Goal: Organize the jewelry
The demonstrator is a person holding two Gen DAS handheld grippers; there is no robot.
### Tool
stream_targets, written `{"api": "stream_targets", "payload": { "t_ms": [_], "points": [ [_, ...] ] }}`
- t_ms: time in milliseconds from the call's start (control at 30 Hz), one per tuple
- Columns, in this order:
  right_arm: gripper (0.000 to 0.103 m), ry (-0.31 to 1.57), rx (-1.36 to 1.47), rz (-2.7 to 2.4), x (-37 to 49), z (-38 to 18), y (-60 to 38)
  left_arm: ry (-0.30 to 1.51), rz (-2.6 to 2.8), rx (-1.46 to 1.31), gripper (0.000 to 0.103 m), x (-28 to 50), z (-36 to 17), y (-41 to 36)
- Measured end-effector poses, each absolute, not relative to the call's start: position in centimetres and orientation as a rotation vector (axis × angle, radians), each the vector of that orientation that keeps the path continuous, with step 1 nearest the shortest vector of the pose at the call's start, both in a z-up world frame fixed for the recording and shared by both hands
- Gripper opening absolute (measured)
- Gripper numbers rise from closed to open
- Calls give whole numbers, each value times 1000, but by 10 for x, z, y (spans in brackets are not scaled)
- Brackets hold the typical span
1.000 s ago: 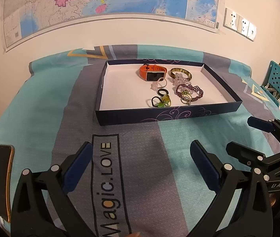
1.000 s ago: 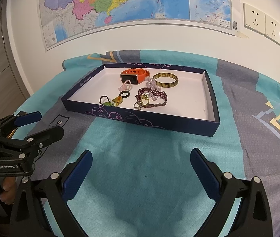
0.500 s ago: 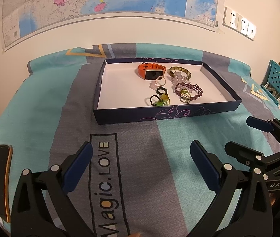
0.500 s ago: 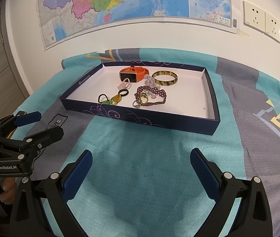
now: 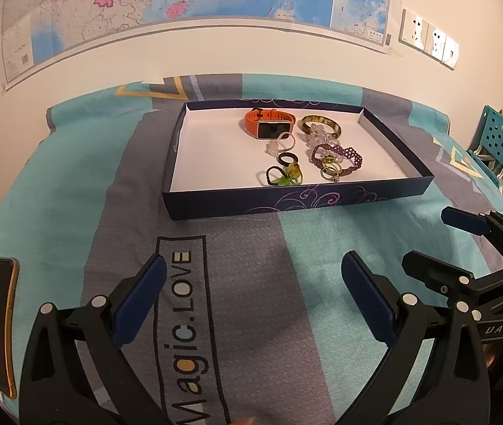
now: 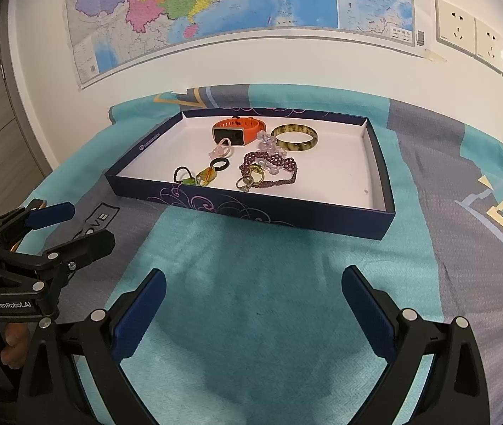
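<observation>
While both grippers hang spread and empty short of the tray (image 5: 297,202), the jewelry sits past its near wall; the left gripper (image 5: 251,297) is well back; the right gripper (image 6: 251,301) faces the purple bracelet (image 6: 272,166), seemingly nearer.

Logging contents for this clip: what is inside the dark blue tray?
The tray holds an orange watch, green bangle, purple bead bracelet and several rings. Anything under the overlapping pieces is hidden.
</observation>
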State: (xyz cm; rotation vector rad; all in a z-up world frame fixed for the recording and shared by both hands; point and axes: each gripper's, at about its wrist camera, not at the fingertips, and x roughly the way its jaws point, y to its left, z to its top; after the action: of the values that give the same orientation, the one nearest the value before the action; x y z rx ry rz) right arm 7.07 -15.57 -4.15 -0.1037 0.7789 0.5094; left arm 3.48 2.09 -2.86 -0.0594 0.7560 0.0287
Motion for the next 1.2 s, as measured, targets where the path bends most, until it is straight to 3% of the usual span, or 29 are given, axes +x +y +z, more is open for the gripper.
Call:
{"api": "stream_targets", "payload": {
  "t_ms": [1200],
  "points": [
    [96, 796, -97, 504, 74, -46, -157, 772, 21, -58, 97, 38, -34, 18]
  ]
}}
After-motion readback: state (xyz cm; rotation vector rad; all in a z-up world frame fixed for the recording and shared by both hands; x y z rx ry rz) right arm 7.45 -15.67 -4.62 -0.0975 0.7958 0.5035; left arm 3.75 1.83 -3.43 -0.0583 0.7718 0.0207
